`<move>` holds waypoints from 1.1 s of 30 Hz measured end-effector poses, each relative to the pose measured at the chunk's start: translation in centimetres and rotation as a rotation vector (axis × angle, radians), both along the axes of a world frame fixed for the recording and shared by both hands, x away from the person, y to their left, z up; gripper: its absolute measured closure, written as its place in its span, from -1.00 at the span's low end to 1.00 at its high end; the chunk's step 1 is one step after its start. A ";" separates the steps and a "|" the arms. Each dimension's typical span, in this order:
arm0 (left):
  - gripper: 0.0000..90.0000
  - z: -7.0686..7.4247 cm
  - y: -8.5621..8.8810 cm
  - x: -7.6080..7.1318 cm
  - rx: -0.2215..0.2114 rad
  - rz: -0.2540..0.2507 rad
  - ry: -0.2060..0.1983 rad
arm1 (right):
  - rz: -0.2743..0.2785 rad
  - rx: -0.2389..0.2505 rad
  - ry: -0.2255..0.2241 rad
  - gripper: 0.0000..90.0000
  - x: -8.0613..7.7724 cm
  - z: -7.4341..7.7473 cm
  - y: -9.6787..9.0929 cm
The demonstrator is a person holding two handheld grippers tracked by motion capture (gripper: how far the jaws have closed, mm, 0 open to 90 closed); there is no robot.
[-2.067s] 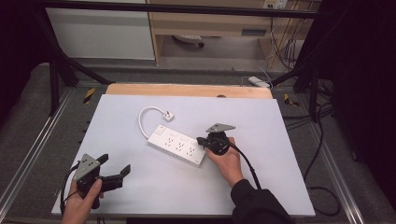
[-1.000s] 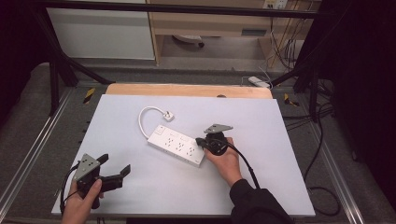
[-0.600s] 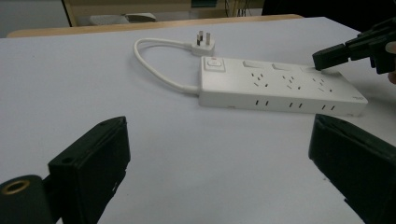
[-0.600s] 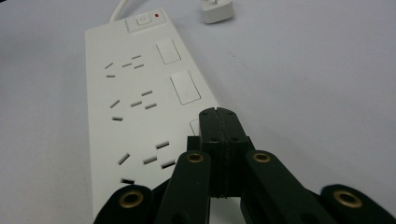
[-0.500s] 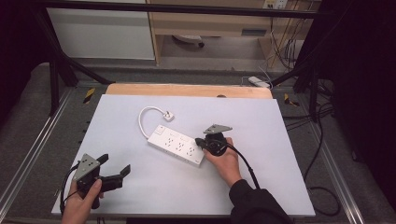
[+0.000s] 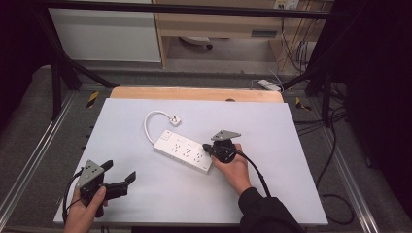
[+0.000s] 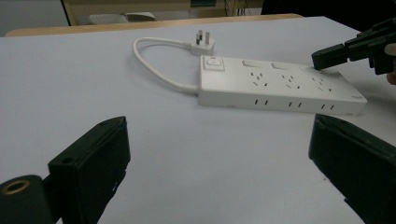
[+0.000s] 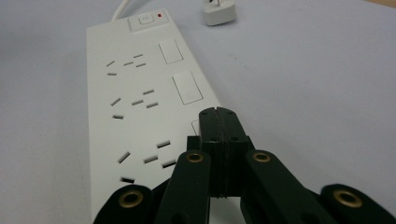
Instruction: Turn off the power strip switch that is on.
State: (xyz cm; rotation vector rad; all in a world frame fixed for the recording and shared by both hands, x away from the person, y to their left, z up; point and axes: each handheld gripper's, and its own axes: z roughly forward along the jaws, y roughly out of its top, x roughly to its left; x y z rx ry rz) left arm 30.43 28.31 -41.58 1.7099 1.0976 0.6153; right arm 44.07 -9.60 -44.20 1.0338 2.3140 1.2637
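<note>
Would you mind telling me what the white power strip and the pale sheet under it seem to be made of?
White power strip: probably moulded plastic, smooth and slightly glossy, with crisp slot edges and rounded corners. Pale sheet: matte, even, seamless; perhaps paper, card or a thin mat, I can't tell. Shut right gripper, at the strip's rocker switches: matte black plastic, likely.

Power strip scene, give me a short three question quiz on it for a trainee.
1. True or false: the right gripper has its jaws shut, with the tips over the last rocker switch on the power strip.
2. How do the left gripper jaws stand: A) wide open, apart from the strip, B) shut on the cord, C) shut on the plug?
3. Where does the plug lie?

Key
1. True.
2. A.
3. Loose on the white table beyond the strip, at the end of its curled cord, not in any socket.
</note>
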 end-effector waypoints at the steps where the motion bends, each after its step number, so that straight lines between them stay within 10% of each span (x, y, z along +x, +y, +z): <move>1: -0.88 0.0 0.0 0.0 0.000 0.000 0.000 | 0.000 0.002 -0.003 1.00 0.0 0.0 0.0; 33: -0.88 0.0 0.0 0.0 -0.002 -0.001 -0.002 | 0.012 0.024 -0.035 1.00 -0.2 -0.5 -0.1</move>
